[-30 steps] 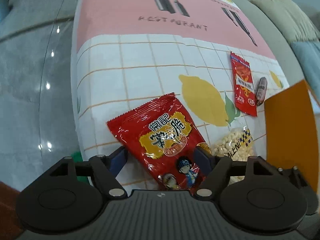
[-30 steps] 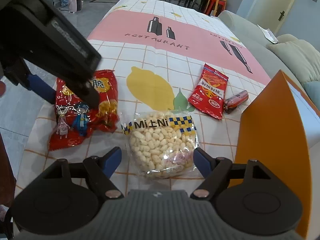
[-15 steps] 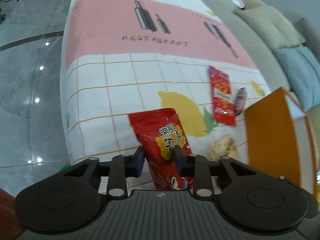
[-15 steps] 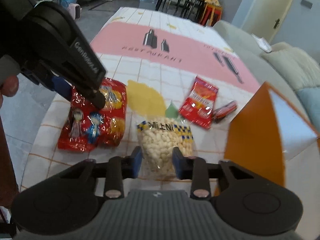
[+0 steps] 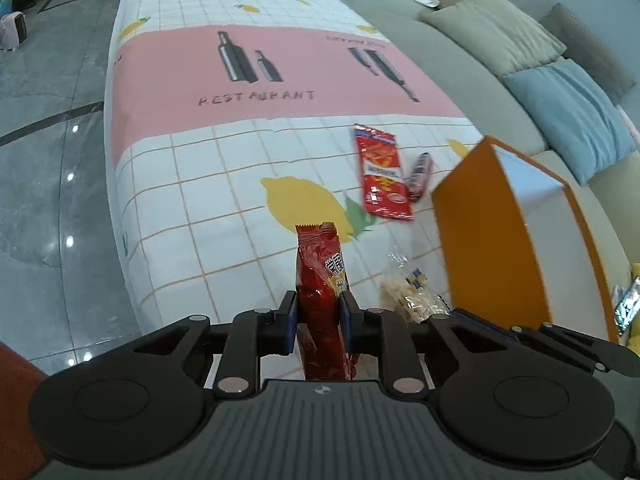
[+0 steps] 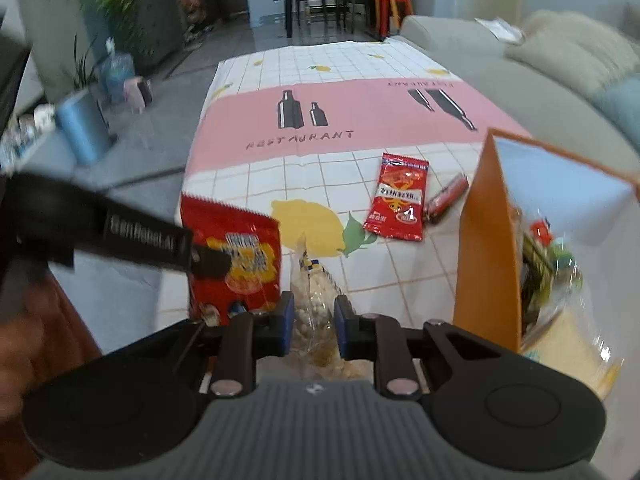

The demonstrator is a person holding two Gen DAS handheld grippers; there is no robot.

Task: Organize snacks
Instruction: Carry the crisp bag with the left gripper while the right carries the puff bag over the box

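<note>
My left gripper (image 5: 318, 318) is shut on a big red snack bag (image 5: 322, 280) and holds it upright above the table's near edge; the bag also shows in the right wrist view (image 6: 236, 256). My right gripper (image 6: 310, 324) is shut on a clear bag of white puffs (image 6: 312, 300), lifted off the cloth; it also shows in the left wrist view (image 5: 408, 292). An orange box (image 6: 484, 248) stands open at the right, with several snack packs inside. A small red packet (image 6: 400, 200) and a dark sausage stick (image 6: 446, 198) lie on the cloth beside the box.
The table wears a white and pink cloth (image 5: 248, 152) with a lemon print. A grey sofa with cushions (image 5: 532, 64) runs along the right side. The tiled floor (image 5: 48, 152) drops off at the left. The left tool's arm (image 6: 120, 236) crosses the right wrist view.
Both grippers closed on their bags and lifted them off the cloth. The red bag now hangs edge-on between the left fingers. Both views have risen and pulled back.
</note>
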